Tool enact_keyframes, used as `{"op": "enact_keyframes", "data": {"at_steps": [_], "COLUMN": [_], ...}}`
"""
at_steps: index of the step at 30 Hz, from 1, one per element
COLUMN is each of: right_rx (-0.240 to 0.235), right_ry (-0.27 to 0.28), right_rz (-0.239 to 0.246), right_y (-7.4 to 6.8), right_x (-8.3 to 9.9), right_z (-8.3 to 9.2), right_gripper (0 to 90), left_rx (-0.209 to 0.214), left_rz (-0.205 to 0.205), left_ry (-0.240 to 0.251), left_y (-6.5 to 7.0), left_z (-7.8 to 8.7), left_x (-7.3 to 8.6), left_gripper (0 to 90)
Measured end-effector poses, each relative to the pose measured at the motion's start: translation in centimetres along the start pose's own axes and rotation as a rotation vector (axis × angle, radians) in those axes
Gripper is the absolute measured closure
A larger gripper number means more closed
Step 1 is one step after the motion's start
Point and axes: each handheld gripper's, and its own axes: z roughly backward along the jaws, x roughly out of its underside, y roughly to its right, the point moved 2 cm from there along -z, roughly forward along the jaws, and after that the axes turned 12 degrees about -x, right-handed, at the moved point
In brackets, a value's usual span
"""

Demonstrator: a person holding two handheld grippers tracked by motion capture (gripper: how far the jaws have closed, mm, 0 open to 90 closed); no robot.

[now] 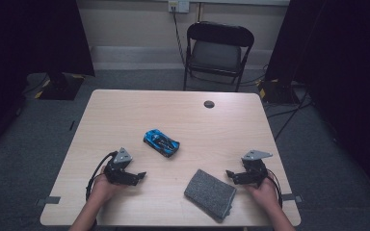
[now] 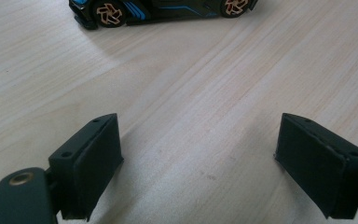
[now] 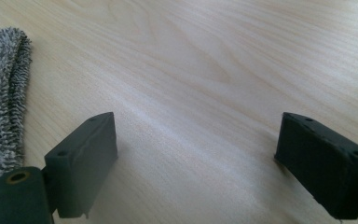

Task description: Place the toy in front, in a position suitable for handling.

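Two grippers rest low on our wooden counter (image 1: pixel 125 110), both spread wide and empty. Our left gripper (image 1: pixel 142 175) points toward the blue toy car (image 1: pixel 161 143) mid-counter; our right gripper (image 1: pixel 229 173) sits just beside the folded grey cloth (image 1: pixel 210 193).

My left tongs (image 1: pixel 136 176) and right tongs (image 1: pixel 231 174) were matte black, each topped with a grey three-cornered plate and trailing a black cable. Their blocky jaws carried small screw holes, with a brass-ringed hole beside.
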Motion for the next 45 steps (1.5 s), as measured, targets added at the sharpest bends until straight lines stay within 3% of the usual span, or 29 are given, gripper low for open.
{"op": "enact_keyframes", "data": {"at_steps": [7,20,29,30,33,36,41,45], "right_rx": [0.0,0.015,0.022,0.019,0.018,-0.011,-0.065,-0.047], "right_ry": [0.0,0.003,-0.002,-0.022,-0.039,-0.058,-0.001,-0.004], "right_rz": [0.0,-0.015,-0.022,-0.017,0.001,-0.002,-0.064,-0.015], "right_y": [0.0,0.2,0.1,0.1,-0.1,-0.3,0.0,-0.2], "right_x": [0.0,-0.2,-0.3,-0.6,-0.9,-1.2,-3.3,-5.4], "right_z": [0.0,-0.2,-0.3,-0.2,-0.2,-0.2,0.5,0.8], "right_gripper": [11.5,11.2,11.9,15.5,16.2,16.5,15.6,15.7], "left_rx": [0.008,-0.013,-0.014,-0.014,-0.014,-0.014,-0.014,-0.014], "left_rz": [0.004,0.009,0.008,0.008,0.008,0.008,0.008,0.008], "left_ry": [-0.003,-0.034,-0.033,-0.033,-0.034,-0.034,-0.034,-0.034], "left_y": [0.2,0.4,0.3,0.3,0.3,0.3,0.3,0.3], "left_z": [-0.1,-0.1,-0.1,-0.1,-0.1,-0.1,-0.1,-0.1], "left_x": [0.0,0.1,0.1,0.1,0.1,0.1,0.1,0.1], "left_gripper": [9.3,0.0,0.0,0.0,0.0,0.0,0.0,0.0]}}
